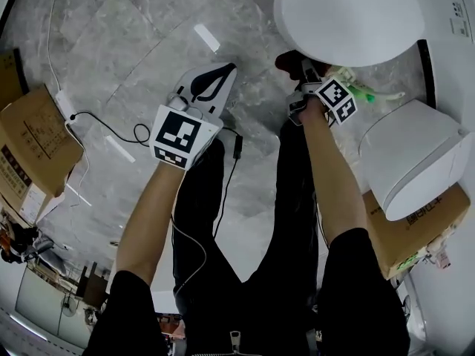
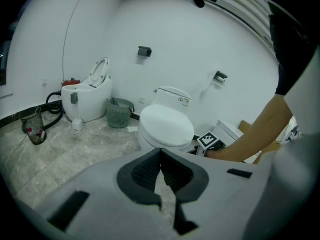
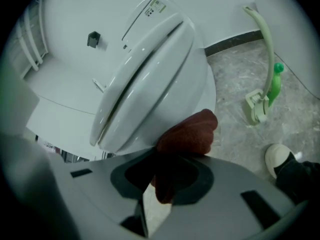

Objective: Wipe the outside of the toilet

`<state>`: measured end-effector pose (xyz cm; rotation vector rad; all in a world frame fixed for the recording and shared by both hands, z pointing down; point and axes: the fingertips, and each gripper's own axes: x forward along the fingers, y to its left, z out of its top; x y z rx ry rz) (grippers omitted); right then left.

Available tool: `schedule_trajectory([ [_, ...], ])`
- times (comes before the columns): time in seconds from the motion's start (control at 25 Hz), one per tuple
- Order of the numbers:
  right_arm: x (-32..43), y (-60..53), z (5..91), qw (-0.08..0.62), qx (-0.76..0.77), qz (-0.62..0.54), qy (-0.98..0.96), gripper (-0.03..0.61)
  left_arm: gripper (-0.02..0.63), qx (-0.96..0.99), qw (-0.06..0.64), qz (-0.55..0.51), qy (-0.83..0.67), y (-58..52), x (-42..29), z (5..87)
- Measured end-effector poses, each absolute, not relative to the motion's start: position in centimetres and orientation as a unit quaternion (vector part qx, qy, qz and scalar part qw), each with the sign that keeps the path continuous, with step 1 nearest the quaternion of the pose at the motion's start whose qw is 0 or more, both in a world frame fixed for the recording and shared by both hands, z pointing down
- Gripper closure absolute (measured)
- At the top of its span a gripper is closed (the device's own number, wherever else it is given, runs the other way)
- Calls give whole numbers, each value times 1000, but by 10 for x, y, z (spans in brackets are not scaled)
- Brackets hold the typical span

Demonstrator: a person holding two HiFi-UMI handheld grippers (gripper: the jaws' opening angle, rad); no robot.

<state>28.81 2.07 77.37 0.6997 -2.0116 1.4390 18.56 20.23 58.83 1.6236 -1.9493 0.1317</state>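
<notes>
Marble floor (image 1: 133, 35): right gripper (image 3: 156, 156) fingers pinch a red cloth (image 3: 192, 131) against the toilet (image 3: 150, 84), green brush (image 3: 274, 84) nearby; left gripper (image 2: 161, 154) fingers pressed together.

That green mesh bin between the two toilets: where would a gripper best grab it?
Probably its top rim, from above. The bin stands upright with its mouth open, so one jaw could go inside and one outside its mesh wall.

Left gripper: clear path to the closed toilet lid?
Probably yes. The left gripper, shut and empty, faces the toilet lid with only floor between; the right gripper holds its red cloth off to the side.
</notes>
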Motion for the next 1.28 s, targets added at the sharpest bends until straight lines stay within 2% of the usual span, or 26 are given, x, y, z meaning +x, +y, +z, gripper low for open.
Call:
schedule_trajectory([
  [0.56, 191, 122, 729, 326, 193, 432, -818, 500, 615, 597, 289, 50, -747, 319, 111, 571],
  [0.8, 181, 184, 633, 365, 152, 370, -841, 499, 615, 613, 268, 54, -741, 348, 74, 486],
  [1.08, 138, 210, 480, 338, 139, 341, -866, 499, 615, 611, 232, 69, -754, 366, 19, 360],
  [1.28, 103, 201, 410, 311, 141, 314, -886, 499, 615, 604, 227, 59, -762, 353, -13, 305],
])
